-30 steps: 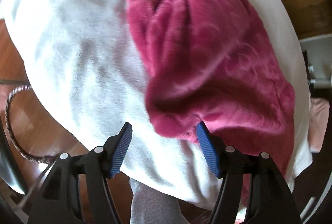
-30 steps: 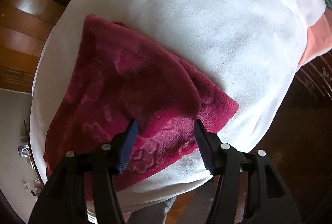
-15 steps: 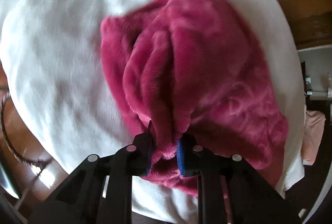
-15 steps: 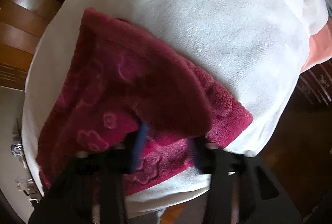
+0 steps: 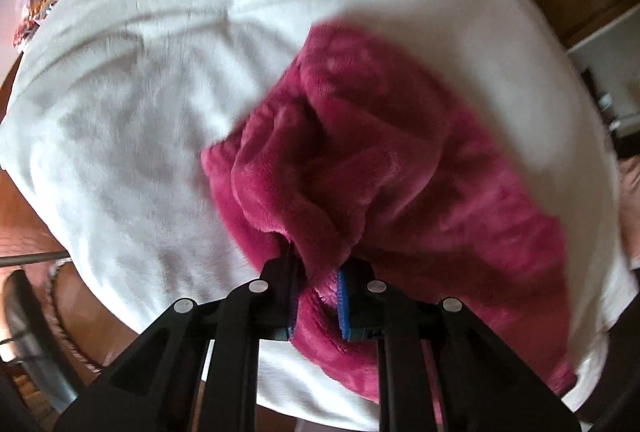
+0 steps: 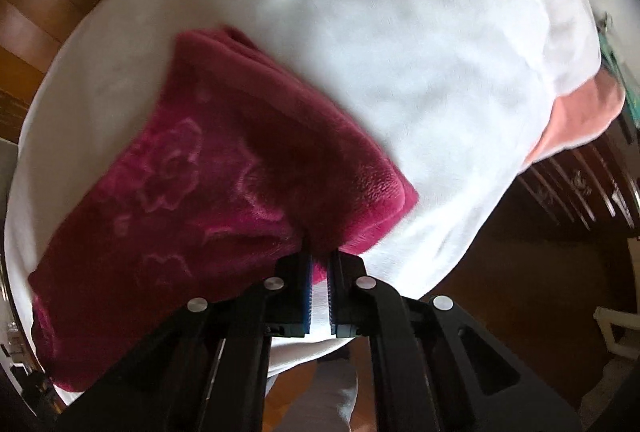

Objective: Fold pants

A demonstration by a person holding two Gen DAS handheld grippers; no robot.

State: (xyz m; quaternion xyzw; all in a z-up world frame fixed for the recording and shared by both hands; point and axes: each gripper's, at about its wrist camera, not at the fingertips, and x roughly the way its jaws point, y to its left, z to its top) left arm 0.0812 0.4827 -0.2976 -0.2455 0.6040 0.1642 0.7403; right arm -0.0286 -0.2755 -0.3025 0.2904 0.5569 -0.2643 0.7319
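The left tool [image 5: 318, 296] is clenched on a bunched, raised fold of the magenta fleece pants [image 5: 384, 167], which lie on a white blanket [image 5: 140, 111] draped over a rounded surface; what lies beneath the blanket cannot be told. The fabric rumples upward at this grip, so the fold looks underway rather than laid. In the right wrist view, the pants [image 6: 192, 183] lie flatter, flower pattern up, already doubled at the corner. The right tool [image 6: 319, 264] pinches that near corner edge. Judging from this, the pants are partly folded; carrying both gripped edges across, laying them down and smoothing remain.
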